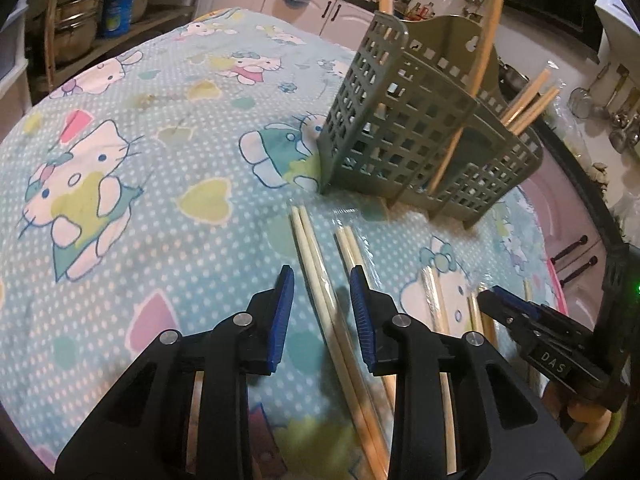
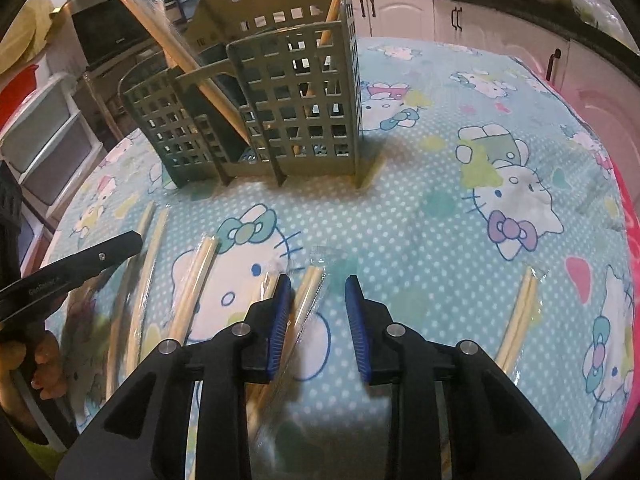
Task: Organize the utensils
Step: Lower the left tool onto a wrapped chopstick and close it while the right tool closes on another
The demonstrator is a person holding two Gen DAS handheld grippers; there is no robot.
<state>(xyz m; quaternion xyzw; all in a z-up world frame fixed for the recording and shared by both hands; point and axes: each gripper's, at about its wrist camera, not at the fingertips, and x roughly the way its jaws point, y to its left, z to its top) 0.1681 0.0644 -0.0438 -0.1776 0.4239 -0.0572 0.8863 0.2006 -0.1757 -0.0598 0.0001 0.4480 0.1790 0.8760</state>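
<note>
A grey-green slotted utensil holder (image 1: 420,140) stands on the Hello Kitty tablecloth and holds several chopsticks (image 1: 528,104); it also shows in the right wrist view (image 2: 272,112). My left gripper (image 1: 322,300) is open, low over a wrapped chopstick pair (image 1: 316,268) that lies between its fingers. My right gripper (image 2: 316,304) is open, just above another wrapped pair (image 2: 306,300) close to its left finger. More pairs lie on the cloth at left (image 2: 196,280) and right (image 2: 520,316). The right gripper shows in the left wrist view (image 1: 520,312).
The tablecloth (image 1: 140,140) covers a round table. Kitchen cabinets (image 2: 480,16) and a counter stand behind it. Shelves with metal pots (image 1: 80,32) are at far left. The left gripper's finger (image 2: 80,264) and the hand holding it show at left.
</note>
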